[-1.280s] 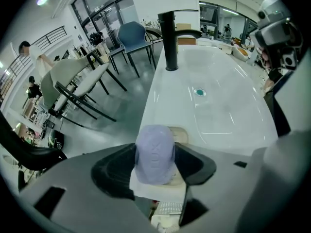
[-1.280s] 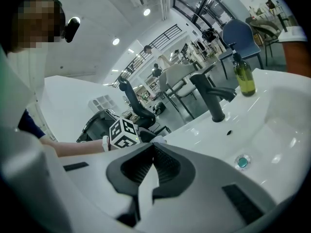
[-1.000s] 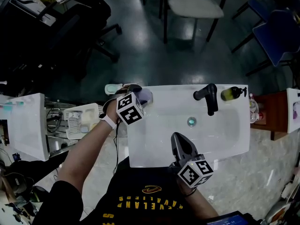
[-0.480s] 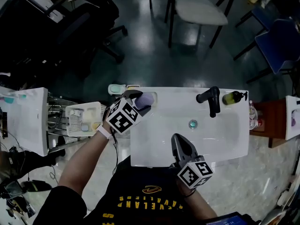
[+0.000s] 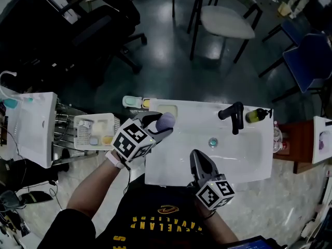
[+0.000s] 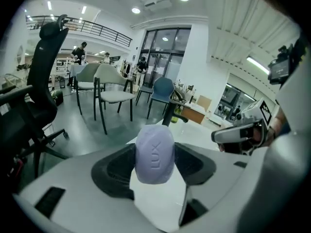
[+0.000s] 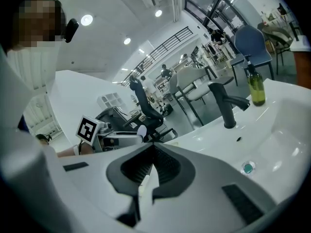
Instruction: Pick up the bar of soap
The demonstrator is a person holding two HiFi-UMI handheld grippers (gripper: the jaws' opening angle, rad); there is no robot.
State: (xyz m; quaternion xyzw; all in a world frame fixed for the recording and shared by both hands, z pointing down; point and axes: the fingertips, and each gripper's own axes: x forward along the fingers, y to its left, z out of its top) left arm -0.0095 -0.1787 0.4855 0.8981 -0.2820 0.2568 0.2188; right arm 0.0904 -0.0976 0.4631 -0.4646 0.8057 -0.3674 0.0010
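Observation:
A lilac bar of soap [image 6: 154, 153] sits clamped between the black jaws of my left gripper [image 6: 154, 160], lifted above the white sink [image 5: 259, 160]. In the head view the soap [image 5: 166, 120] hangs over the sink's back left corner, just in front of the empty soap recess [image 5: 167, 109]. My right gripper [image 5: 199, 162] hovers over the sink's front edge, its jaws closed together with nothing between them. In the right gripper view its tips [image 7: 151, 147] meet, and the left gripper [image 7: 137, 136] with the soap shows beyond them.
A black tap [image 5: 233, 113] and a yellow-green pump bottle [image 5: 257, 116] stand at the sink's back right. The drain [image 5: 212, 142] lies mid-basin. A white basket [image 5: 95, 131] of small items stands left of the sink. Chairs [image 5: 225, 17] stand beyond it.
My left gripper has risen with the soap, rolled, and drifted toward the basin. The right gripper has stayed put. The view has shifted a little.

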